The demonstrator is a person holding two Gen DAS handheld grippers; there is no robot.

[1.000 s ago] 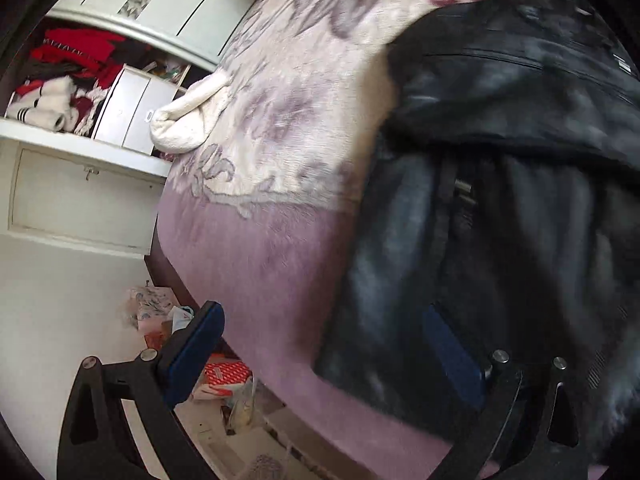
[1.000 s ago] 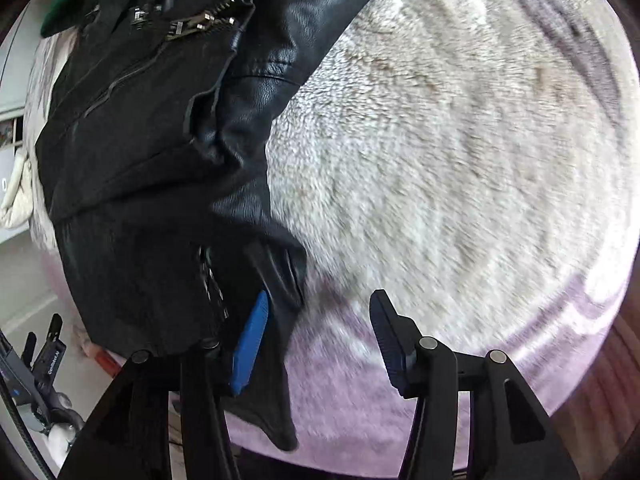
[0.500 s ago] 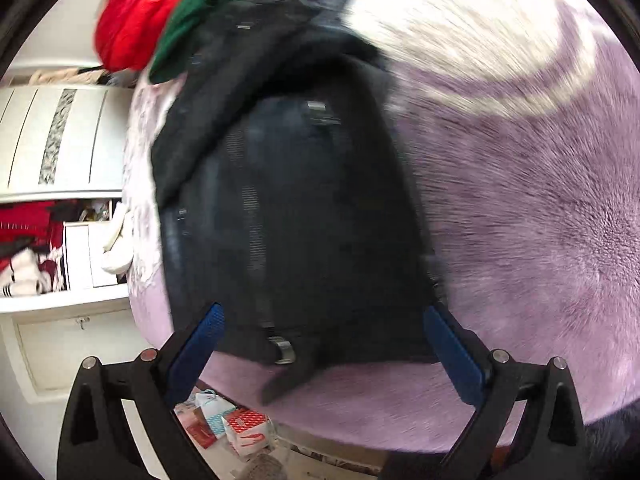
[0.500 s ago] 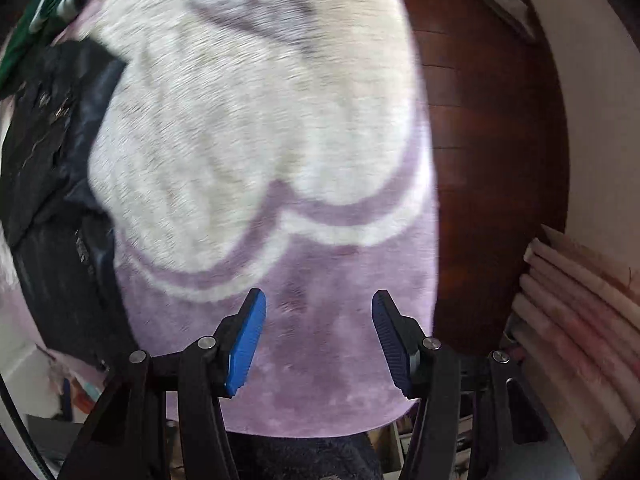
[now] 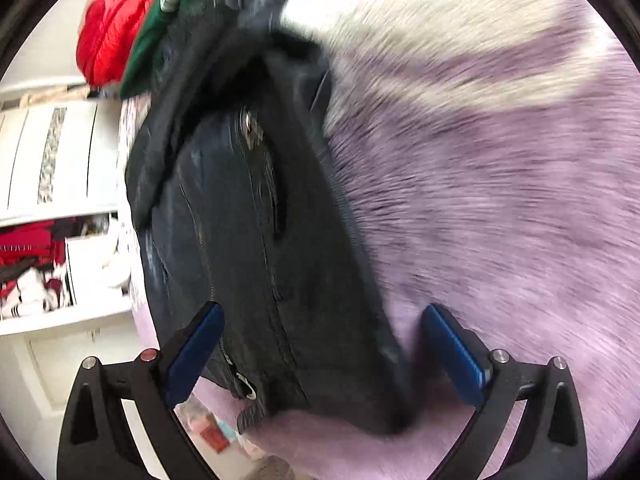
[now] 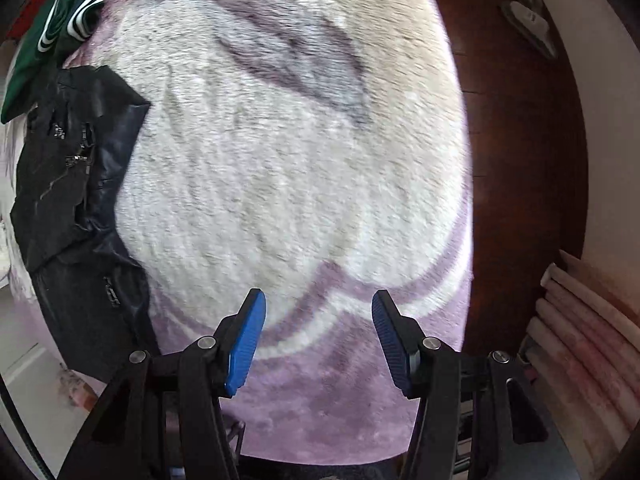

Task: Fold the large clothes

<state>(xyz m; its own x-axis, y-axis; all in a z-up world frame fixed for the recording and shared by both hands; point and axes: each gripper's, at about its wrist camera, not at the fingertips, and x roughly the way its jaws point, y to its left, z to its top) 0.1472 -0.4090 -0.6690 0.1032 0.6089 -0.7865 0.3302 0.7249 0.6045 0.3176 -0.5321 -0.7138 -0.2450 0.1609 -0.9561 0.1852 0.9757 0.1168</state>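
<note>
The jacket (image 5: 248,240) looks like glossy black leather with metal zips, lying on a fuzzy plush blanket (image 6: 304,152).

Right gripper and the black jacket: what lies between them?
Only bare blanket, seen in the right wrist view. The open right gripper hangs over it, with the black jacket off at the left.

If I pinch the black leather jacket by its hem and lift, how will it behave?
The black leather jacket will probably drape yet hold its creases, since its folded layers lie thick on the fleece blanket. Its glossy surface suggests some slip between the pads. The metal zippers and buckle hint at weight, so it may sag.
</note>
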